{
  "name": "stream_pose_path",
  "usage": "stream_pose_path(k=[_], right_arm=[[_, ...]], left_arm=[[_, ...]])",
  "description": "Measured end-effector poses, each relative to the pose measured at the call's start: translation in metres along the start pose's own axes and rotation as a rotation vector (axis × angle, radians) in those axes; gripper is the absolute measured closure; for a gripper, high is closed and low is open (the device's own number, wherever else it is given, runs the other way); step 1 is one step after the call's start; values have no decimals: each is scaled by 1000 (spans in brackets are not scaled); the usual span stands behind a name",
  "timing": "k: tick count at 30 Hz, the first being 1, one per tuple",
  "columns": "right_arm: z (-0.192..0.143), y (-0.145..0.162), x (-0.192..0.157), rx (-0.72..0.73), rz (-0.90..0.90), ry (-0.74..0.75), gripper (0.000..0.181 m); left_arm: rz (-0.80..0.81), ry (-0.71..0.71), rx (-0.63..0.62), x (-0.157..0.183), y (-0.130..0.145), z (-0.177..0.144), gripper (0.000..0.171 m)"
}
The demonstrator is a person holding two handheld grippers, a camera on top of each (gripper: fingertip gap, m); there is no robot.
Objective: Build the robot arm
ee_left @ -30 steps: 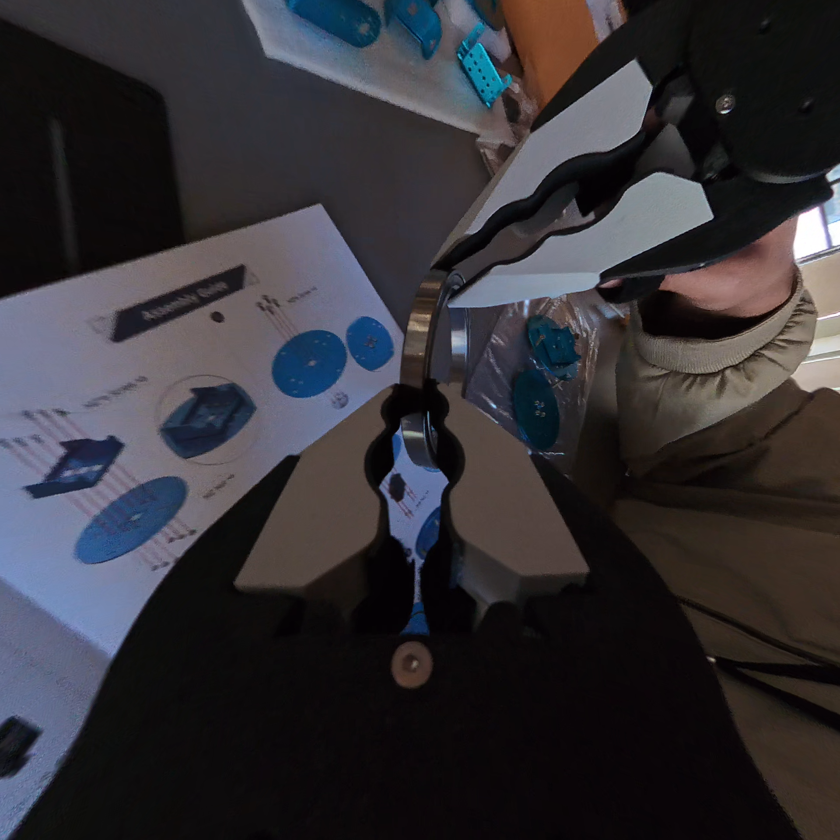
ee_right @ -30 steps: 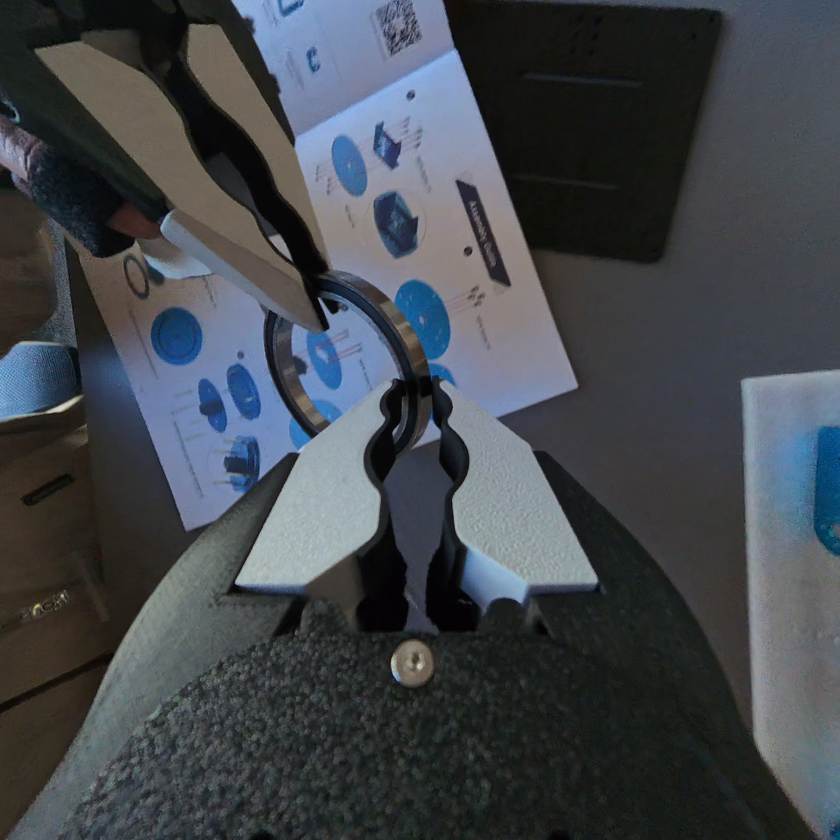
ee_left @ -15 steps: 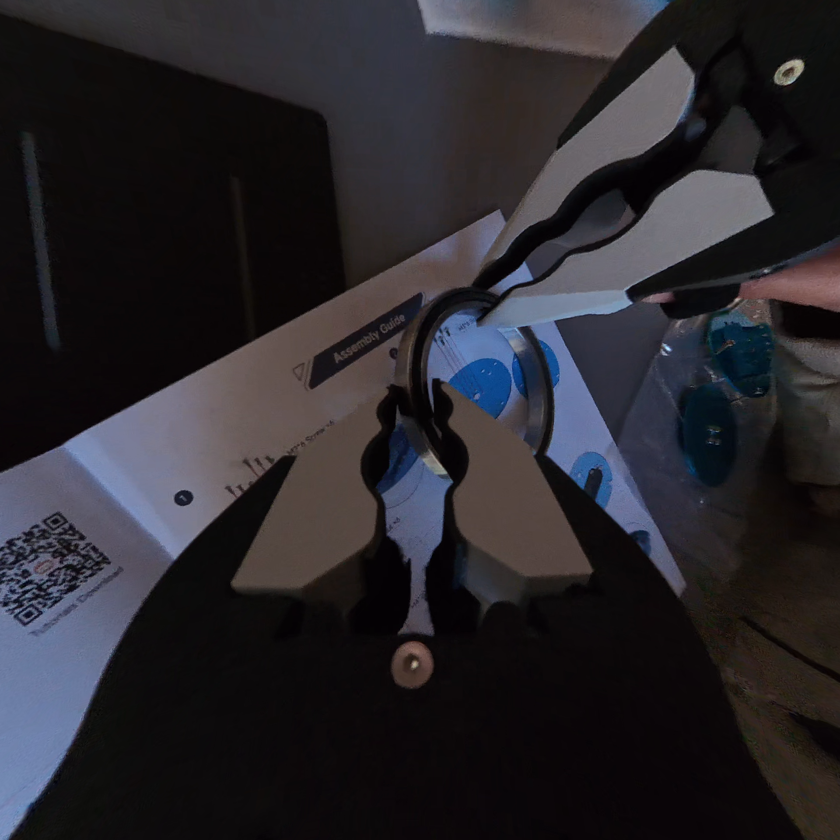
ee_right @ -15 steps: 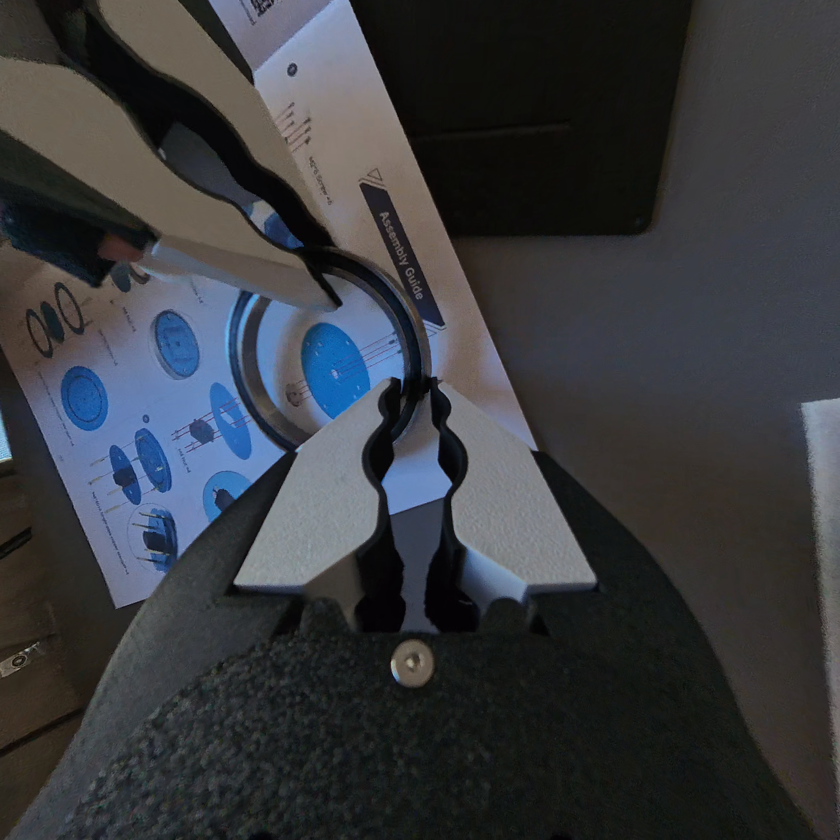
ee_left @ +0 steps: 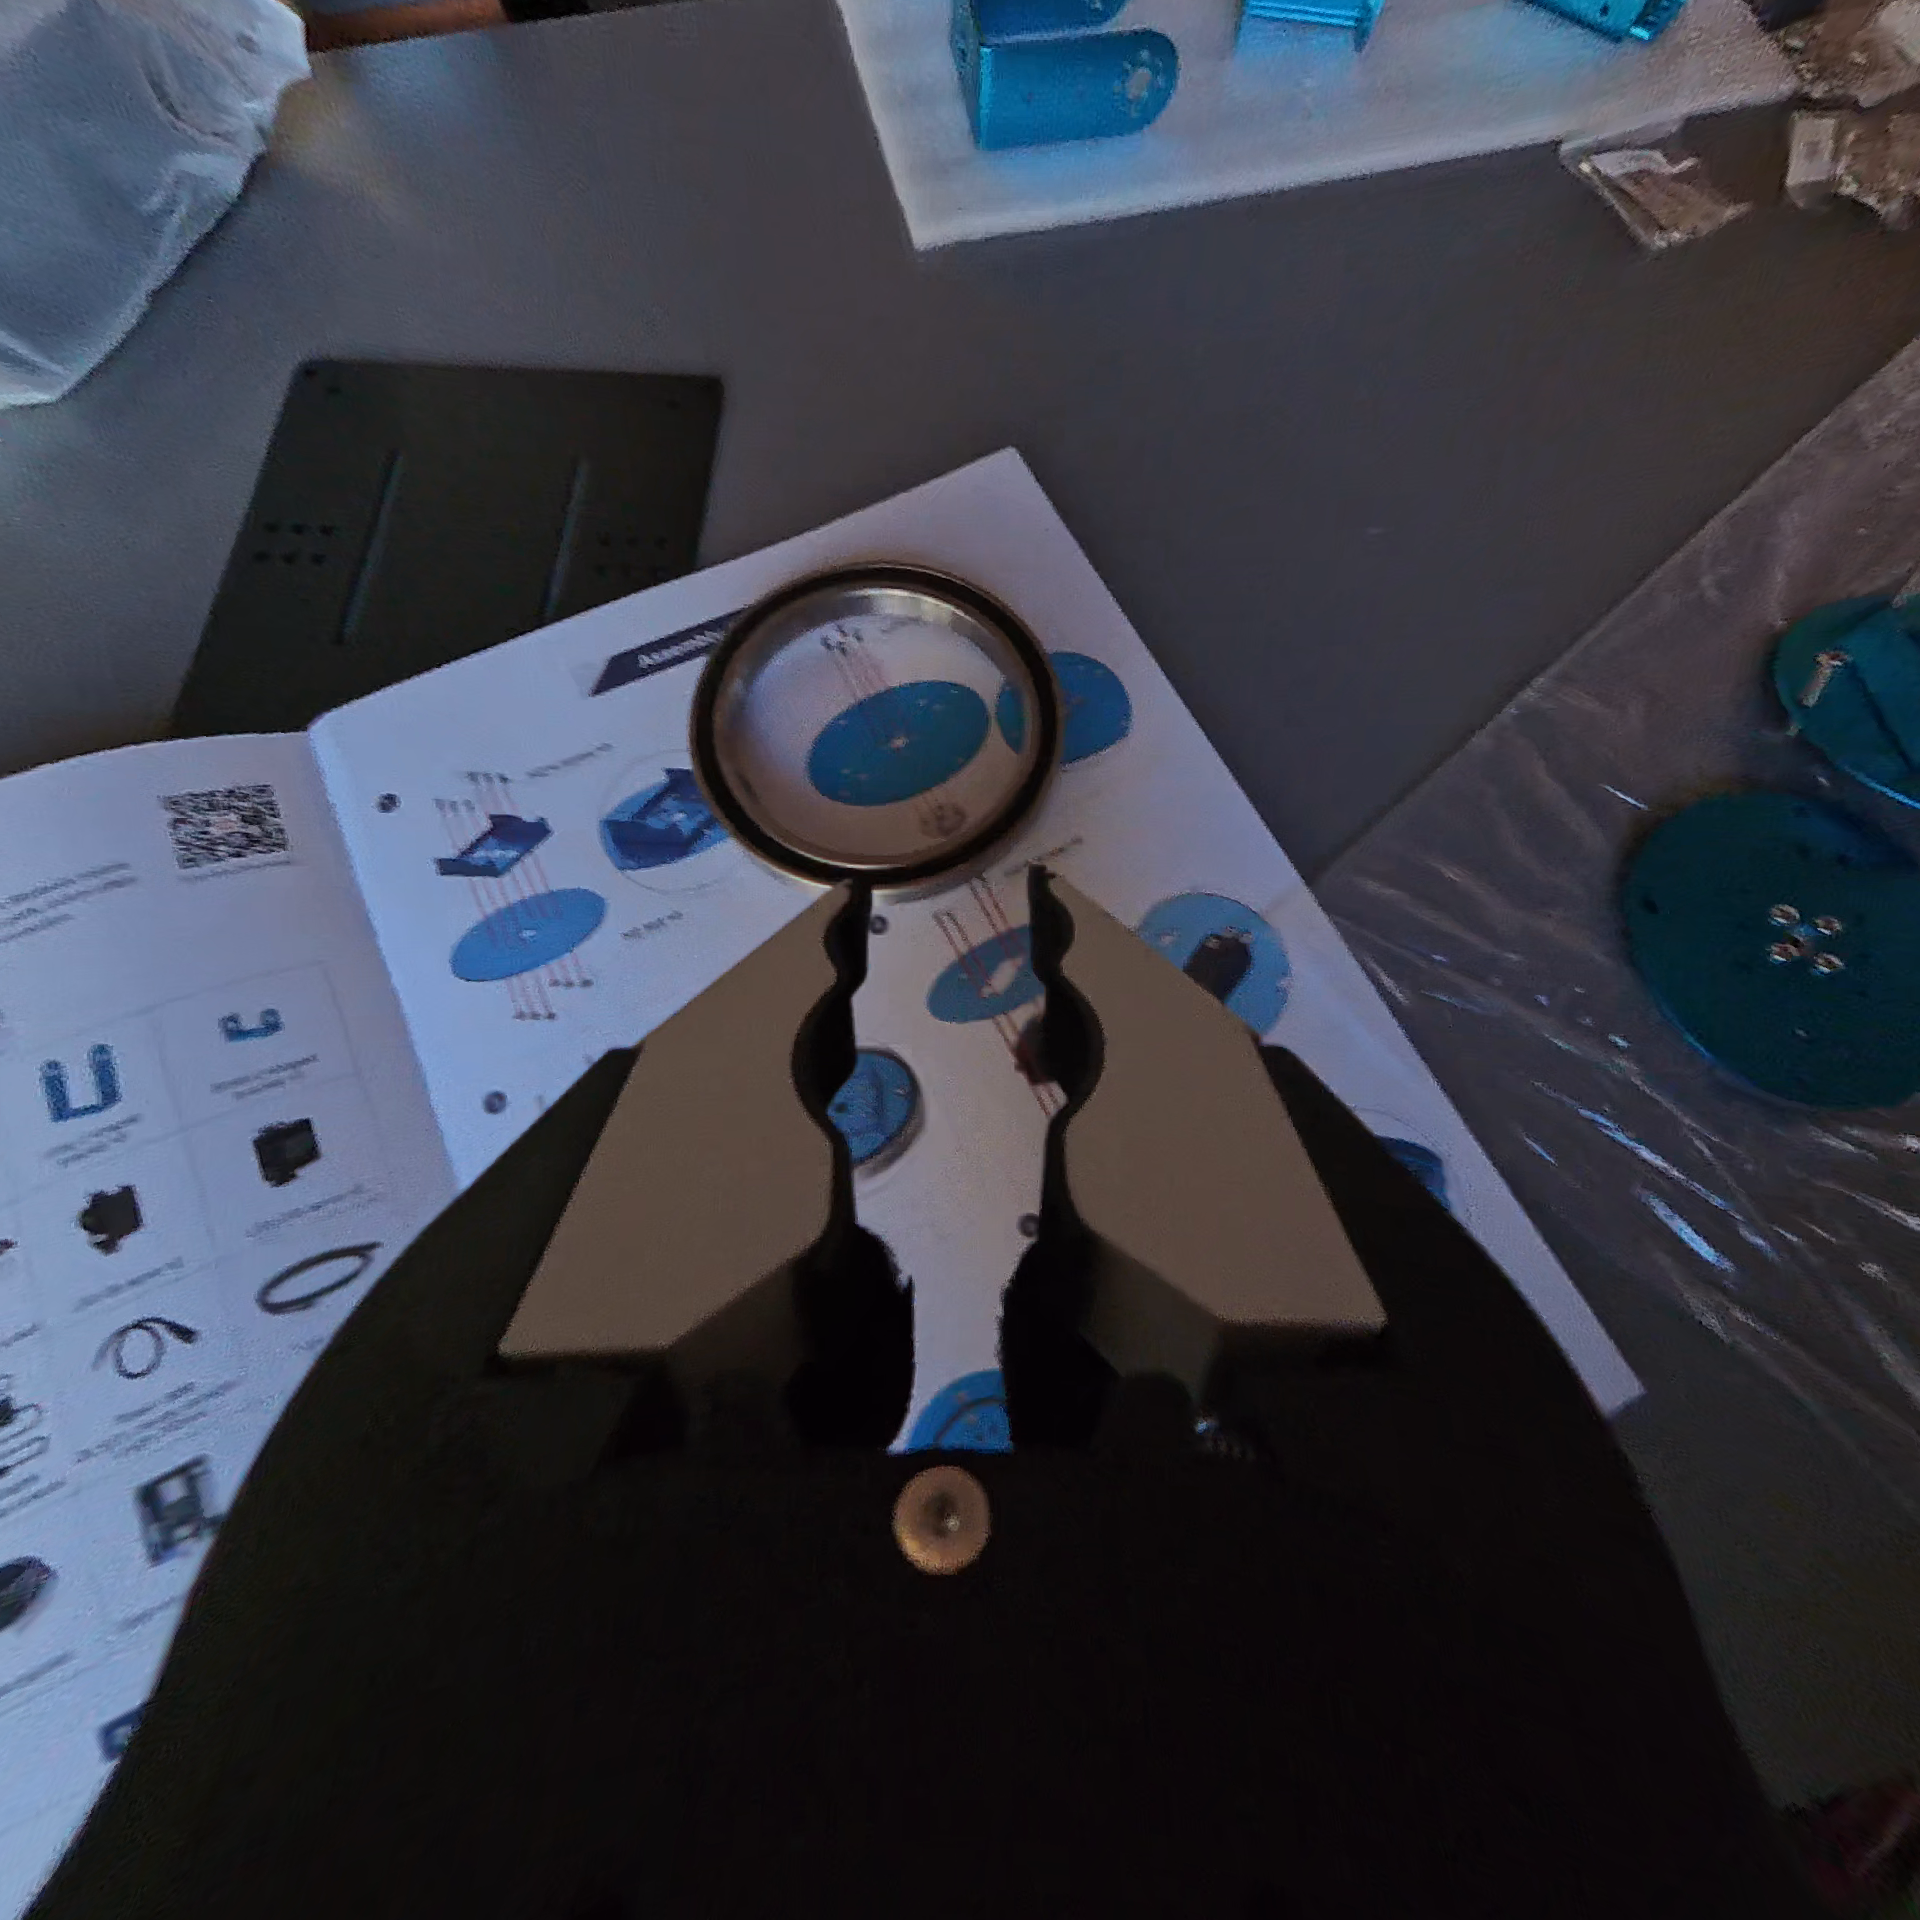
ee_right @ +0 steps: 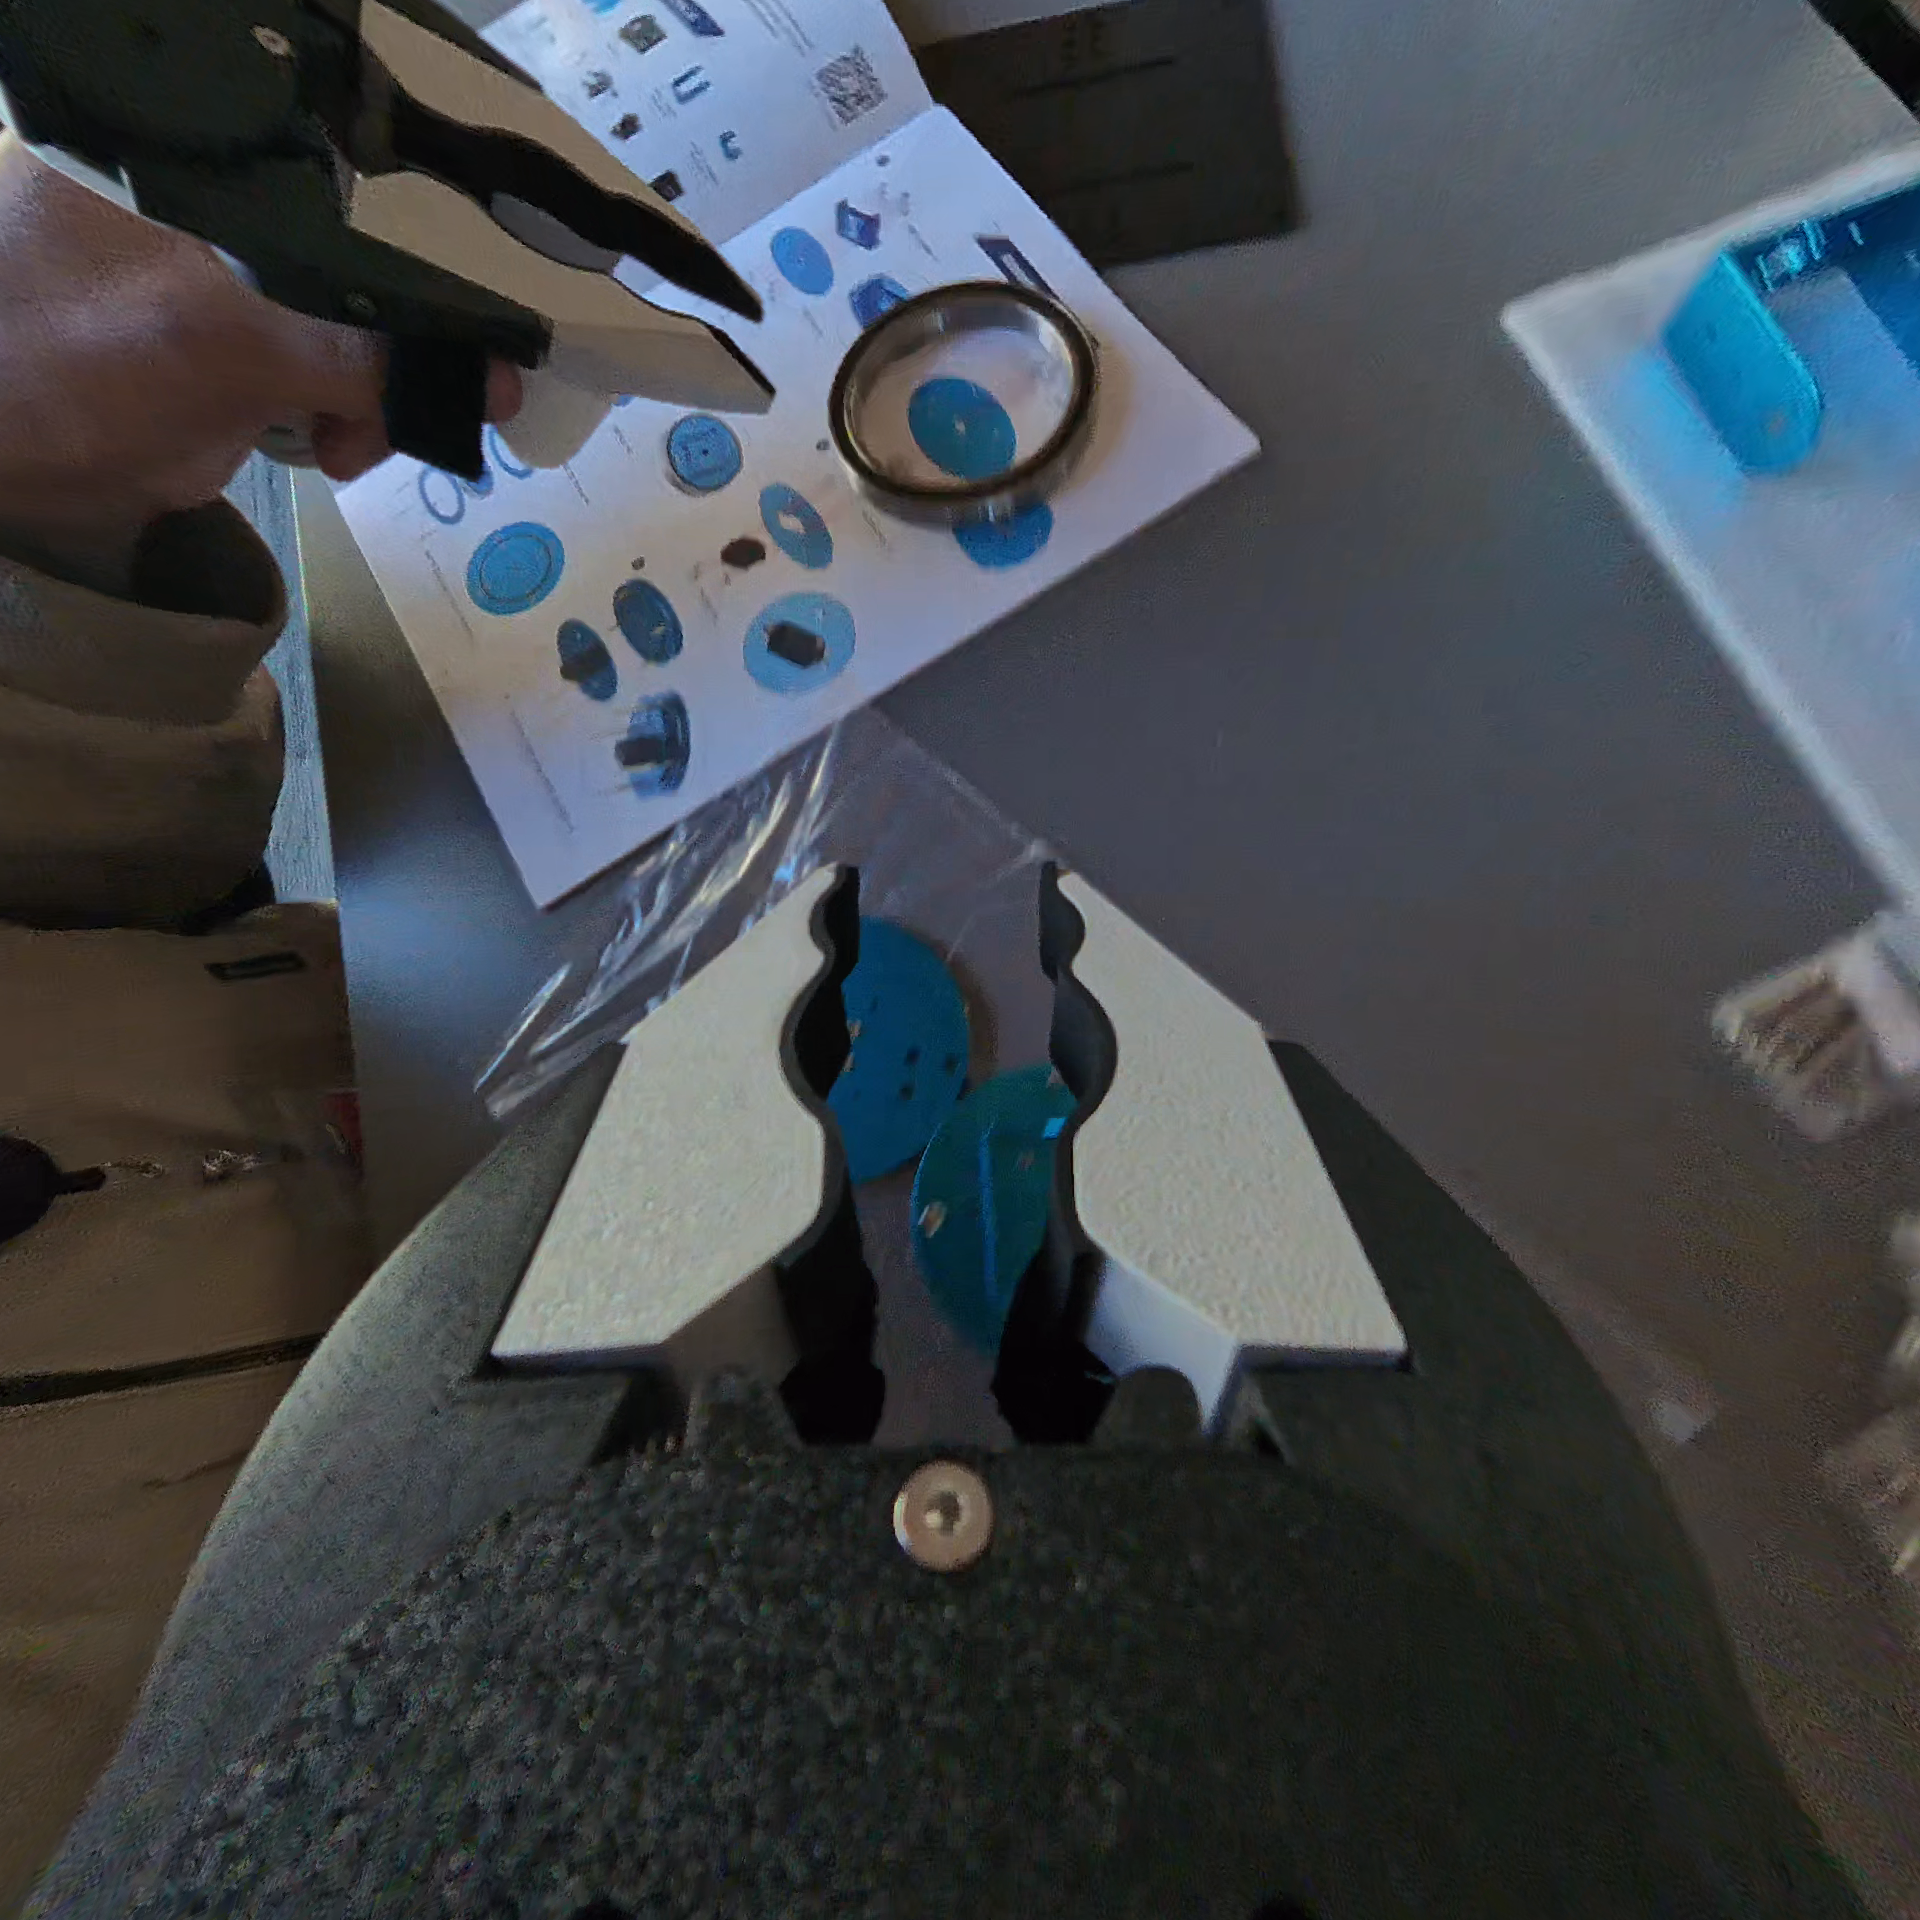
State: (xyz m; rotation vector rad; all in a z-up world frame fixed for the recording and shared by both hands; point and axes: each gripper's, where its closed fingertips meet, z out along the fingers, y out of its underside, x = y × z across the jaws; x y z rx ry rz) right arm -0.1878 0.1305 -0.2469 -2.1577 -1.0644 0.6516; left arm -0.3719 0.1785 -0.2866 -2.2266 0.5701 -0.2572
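Left gripper: left gripper point(ee_left: 943, 883) had its fingers spread and empty, with the tips just short of the near rim of the ring.
Right gripper: right gripper point(ee_right: 945, 883) also had its fingers spread and empty, above the bag of discs.
Ring: silver metal ring with a dark outer band point(ee_left: 876, 727) lay flat on the open white instruction booklet with blue diagrams point(ee_left: 343, 935), directly ahead of the left gripper and well ahead and slightly left of the right gripper.
Bag: clear plastic bag point(ee_right: 665, 883) held flat blue metal discs with small holes point(ee_right: 899, 1039); they showed through the gap of the right gripper and lay to the right of the left gripper.
Foam tray: white foam tray point(ee_left: 1195, 177), far ahead and right of the left gripper, carried blue metal bracket parts point(ee_left: 1060, 73).
Other items: black flat plate with slots point(ee_left: 457, 530) lay ahead-left of the left gripper, partly under the booklet; all rested on the grey table point(ee_left: 1403, 468).
Hidden or unclear: number of discs could not be told, since the fingers covered part of them. Tray parts were cut off at the frame edge. Small clear packets point(ee_left: 1652, 192) at far right were blurred, contents not legible. A crumpled white plastic sheet point(ee_left: 94, 177) at far left was cut off.
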Motion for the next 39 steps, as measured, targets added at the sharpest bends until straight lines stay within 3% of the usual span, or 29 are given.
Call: stream_pose_path(k=[5, 8, 13, 16, 19, 22, 24, 33, 37, 39], right_arm=[[-22, 76, -26, 170, 150, 134, 145], [-30, 96, -37, 264, 179, 215, 142], [-32, 114, -58, 287, 199, 237, 141], [-40, 74, -107, 403, 106, 132, 162], [-52, 14, -184, 505, -111, 59, 181], [-63, -22, -208, 534, -203, 189, 181], [-69, -27, -199, 520, -228, 280, 181], [-64, -5, -193, 466, -194, 270, 181], [-65, -6, -193, 490, -137, 224, 181], [-69, -4, -198, 464, -118, 170, 181]], left_arm=[[19, 61, 12, 47, 16, -12, 140], [29, 97, 13, 73, 28, -20, 141], [77, 120, 21, 108, 39, -24, 138], [135, 53, 60, 120, 23, -19, 136], [319, -238, 4, 105, 5, -7, 136], [496, -425, 22, 110, -15, -3, 144], [535, -409, 17, 127, -16, 0, 144], [564, -384, 21, 146, -14, 3, 145], [535, -311, 22, 161, -11, 9, 148], [560, -356, 82, 157, -22, -1, 155]])
